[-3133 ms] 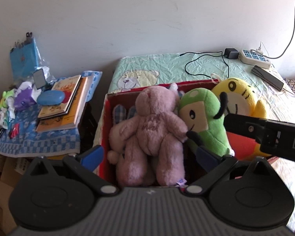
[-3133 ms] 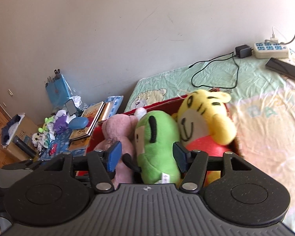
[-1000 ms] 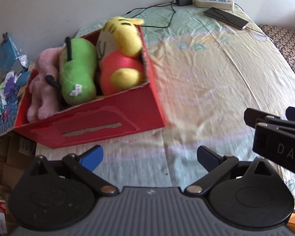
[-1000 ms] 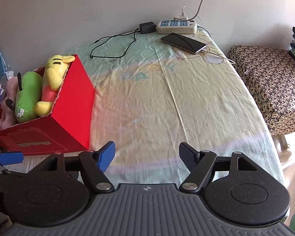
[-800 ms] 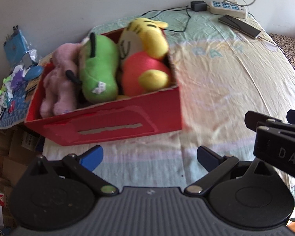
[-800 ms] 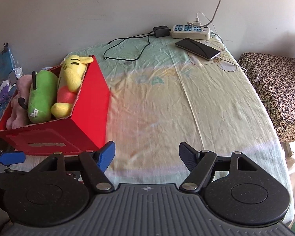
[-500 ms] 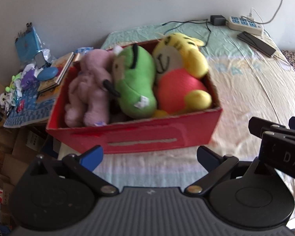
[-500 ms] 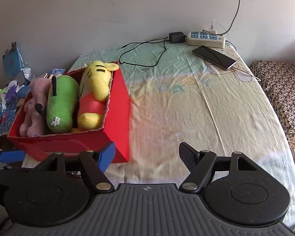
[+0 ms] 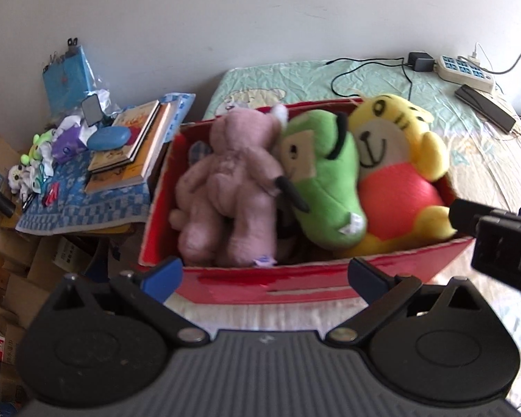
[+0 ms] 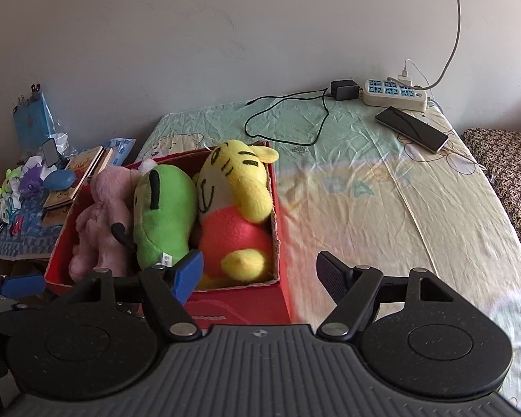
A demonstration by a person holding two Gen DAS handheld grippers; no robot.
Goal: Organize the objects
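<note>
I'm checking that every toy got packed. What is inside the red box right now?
The red box holds three plush toys side by side: a pink bear, a green plush and a yellow tiger. They cover the box's floor, so anything underneath cannot be seen.
</note>
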